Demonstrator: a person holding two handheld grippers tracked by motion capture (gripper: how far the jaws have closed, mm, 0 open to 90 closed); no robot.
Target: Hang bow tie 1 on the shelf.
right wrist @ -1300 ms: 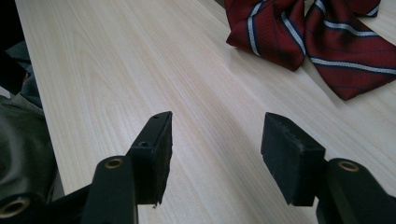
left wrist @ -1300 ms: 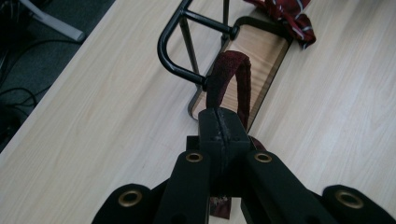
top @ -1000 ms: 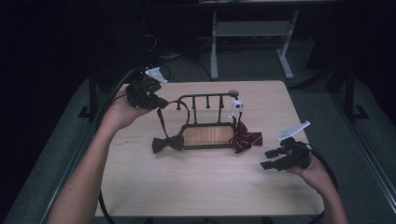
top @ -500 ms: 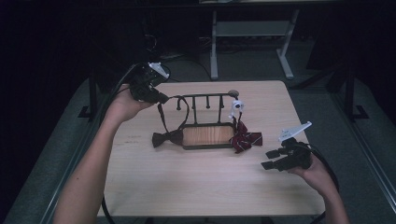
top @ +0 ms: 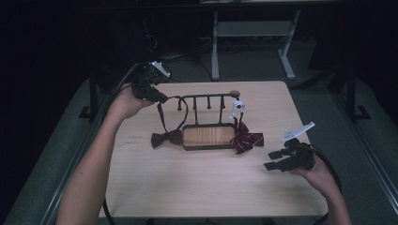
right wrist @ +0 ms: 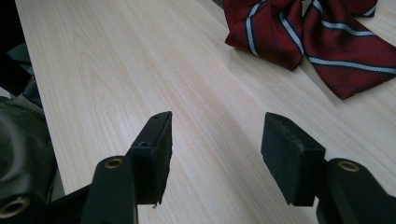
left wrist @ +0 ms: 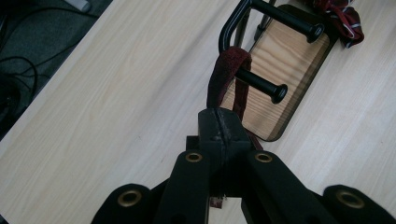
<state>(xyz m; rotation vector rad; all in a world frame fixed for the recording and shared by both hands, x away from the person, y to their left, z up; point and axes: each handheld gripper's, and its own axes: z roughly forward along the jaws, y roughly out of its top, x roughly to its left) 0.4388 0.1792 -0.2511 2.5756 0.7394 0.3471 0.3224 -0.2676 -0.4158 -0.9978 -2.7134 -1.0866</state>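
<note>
left gripper: jaws pressed together, pinching the strap of the dark bow tie; hand is holding it up at the rack's left end, near the table's far-left edge
strap: looping from the pinch over the rack's end bar, beside the nearest peg; judging it is being hung on or worked over that peg, cannot tell if it is fully seated
dark bow tie: bow itself is lying on the table, just beside the left end of the rack's base; strap is running up from it to the gripper
why held high: pinching near the strap's top is keeping the loop open and taut enough to clear the peg knob
rack: black metal frame with several pegs on a wooden base tray, standing mid-table
right gripper: jaws spread, holding nothing, hovering low over bare table at the right, well apart from the rack; looks to be waiting
striped bow tie: red with stripes, lying bunched at the rack's right end, ahead of the right gripper's jaws
white clip: small white piece sitting on the rack's right post above the striped tie; detail too small to tell
in the way: peg knobs could be snagging the strap; nothing else is crowding the left end
</note>
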